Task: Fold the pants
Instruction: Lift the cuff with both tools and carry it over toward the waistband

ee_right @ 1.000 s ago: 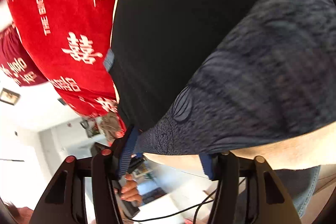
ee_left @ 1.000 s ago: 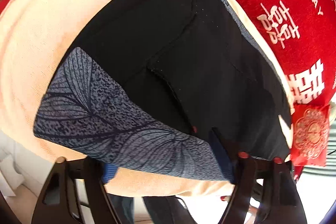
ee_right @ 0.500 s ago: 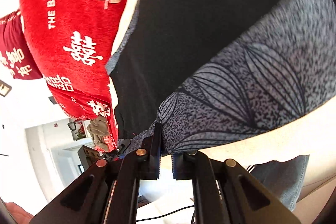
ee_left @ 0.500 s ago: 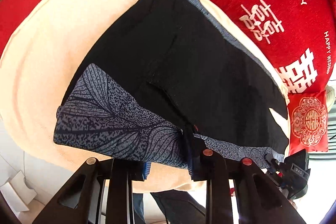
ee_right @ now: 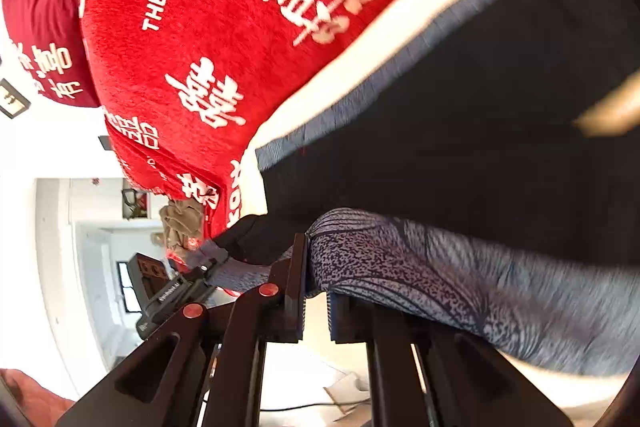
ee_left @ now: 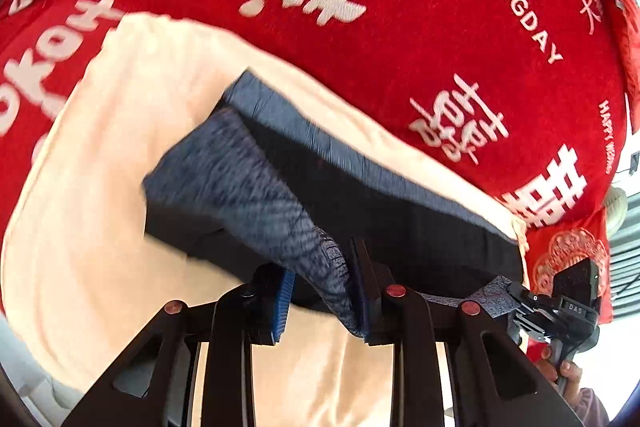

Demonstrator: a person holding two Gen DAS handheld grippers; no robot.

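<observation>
On the cream cloth (ee_left: 100, 227) over the red spread (ee_left: 440, 47) lie the pants (ee_left: 400, 219), their patterned hem lifted. The left gripper (ee_left: 320, 291) and right gripper (ee_right: 316, 287) each pinch that hem. Carrying both corners level should land the fold square.

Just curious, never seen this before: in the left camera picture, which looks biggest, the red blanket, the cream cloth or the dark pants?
1. red blanket
2. cream cloth, looking nearly as big
3. pants
</observation>
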